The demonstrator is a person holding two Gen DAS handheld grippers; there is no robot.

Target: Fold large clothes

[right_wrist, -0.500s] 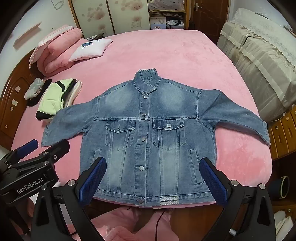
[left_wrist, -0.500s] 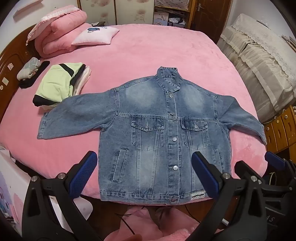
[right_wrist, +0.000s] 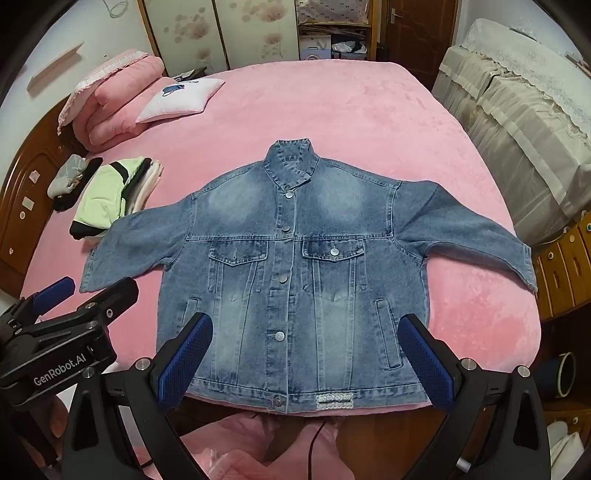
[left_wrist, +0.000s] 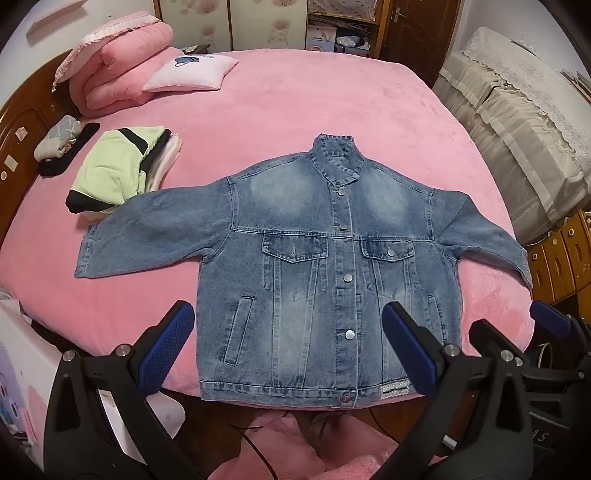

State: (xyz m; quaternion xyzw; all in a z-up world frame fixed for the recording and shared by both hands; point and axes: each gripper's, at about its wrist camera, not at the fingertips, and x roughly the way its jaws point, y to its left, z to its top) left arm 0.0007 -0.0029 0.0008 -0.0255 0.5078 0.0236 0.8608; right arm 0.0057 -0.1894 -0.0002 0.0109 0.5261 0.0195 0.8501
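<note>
So the denim jacket (left_wrist: pixel 325 273) is laid out flat and buttoned up in the middle of the frame, on the pink bed (left_wrist: pixel 332 110), sleeves spread out to both sides and the hem right at the near edge. Left gripper (left_wrist: pixel 288 350) and right gripper (right_wrist: pixel 303 354) both hang over that hem at the bottom of the frame, jaws wide open, nothing in them. There's a stack of folded clothes (left_wrist: pixel 122 173) at the left, just past the sleeve cuff.

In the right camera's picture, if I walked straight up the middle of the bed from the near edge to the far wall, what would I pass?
Denim jacket hem, its buttons, its collar, then bare pink bedspread, then the shelves by the far wall.
</note>
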